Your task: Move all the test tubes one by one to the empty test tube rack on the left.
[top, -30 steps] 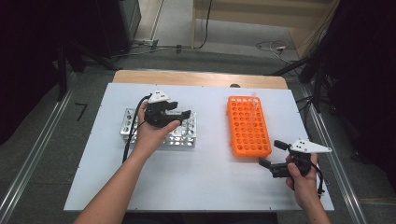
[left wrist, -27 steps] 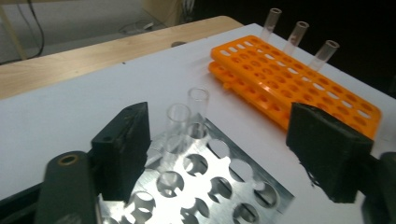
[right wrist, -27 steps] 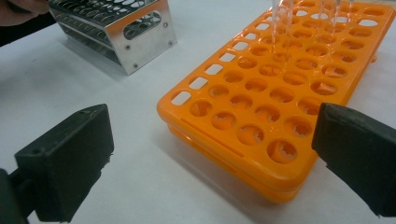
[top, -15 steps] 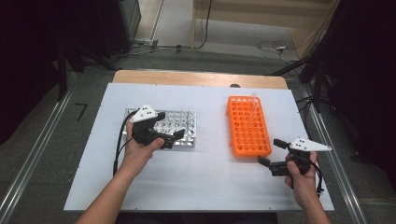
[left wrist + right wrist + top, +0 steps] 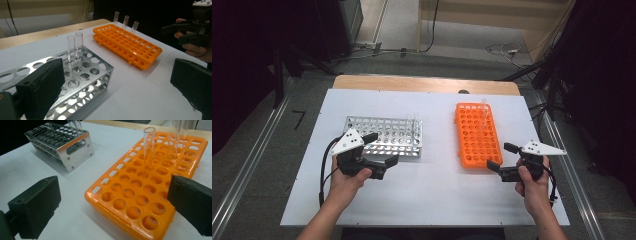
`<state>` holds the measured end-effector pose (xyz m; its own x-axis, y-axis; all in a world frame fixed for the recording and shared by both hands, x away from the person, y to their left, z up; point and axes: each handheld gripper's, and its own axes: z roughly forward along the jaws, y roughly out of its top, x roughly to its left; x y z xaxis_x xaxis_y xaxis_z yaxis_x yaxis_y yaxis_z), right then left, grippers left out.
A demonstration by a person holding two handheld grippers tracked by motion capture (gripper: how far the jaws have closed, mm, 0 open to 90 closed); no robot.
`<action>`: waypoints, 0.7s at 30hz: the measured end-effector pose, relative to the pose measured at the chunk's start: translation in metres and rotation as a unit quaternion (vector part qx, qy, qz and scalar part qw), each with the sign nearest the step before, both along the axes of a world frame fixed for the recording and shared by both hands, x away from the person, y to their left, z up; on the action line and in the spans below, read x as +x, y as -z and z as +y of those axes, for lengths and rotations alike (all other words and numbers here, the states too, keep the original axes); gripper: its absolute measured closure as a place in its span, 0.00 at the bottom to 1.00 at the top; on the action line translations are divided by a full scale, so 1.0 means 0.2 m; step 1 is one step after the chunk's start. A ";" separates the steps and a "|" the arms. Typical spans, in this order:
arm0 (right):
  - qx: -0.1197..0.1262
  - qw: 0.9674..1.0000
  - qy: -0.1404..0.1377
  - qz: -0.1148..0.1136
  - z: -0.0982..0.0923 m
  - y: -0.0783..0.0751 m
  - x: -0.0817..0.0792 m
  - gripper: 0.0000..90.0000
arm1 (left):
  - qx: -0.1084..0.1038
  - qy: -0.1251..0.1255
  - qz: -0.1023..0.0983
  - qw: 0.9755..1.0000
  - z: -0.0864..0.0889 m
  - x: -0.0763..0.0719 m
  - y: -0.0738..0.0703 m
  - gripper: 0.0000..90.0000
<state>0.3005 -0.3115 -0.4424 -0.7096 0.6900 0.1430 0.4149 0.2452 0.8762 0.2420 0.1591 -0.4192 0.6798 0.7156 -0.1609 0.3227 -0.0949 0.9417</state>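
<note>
Test tubes: two (image 5: 75, 46) upright at the metal rack's (image 5: 384, 136) far corner, three (image 5: 125, 23) in the orange rack (image 5: 477, 134); both left gripper (image 5: 379, 155) and right gripper (image 5: 498, 156) jaws released, empty; approach next tube squarely, gripping near its rim.

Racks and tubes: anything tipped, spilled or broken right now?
Nothing stands out. Two glass tubes stand upright in the metal rack, three tubes upright in the orange rack. Both racks lie flat on the table.
</note>
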 end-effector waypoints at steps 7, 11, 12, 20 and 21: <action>-0.009 1.000 0.005 -0.004 0.03 -0.02 0.06 0.00 | -0.004 0.002 -0.004 1.000 0.02 -0.08 0.04 0.00; -0.008 1.000 0.008 -0.004 0.05 -0.03 0.10 0.00 | -0.012 0.000 -0.006 1.000 0.03 -0.11 0.06 0.00; -0.006 1.000 0.008 -0.002 0.05 -0.03 0.11 0.00 | -0.013 0.000 -0.007 1.000 0.04 -0.12 0.07 0.00; -0.013 1.000 0.012 0.016 0.10 -0.03 0.24 0.08 | -0.008 -0.001 -0.003 1.000 0.05 -0.12 0.11 0.00; -0.019 0.999 0.019 0.020 0.10 -0.03 0.26 0.13 | -0.008 -0.001 -0.002 1.000 0.05 -0.11 0.11 0.00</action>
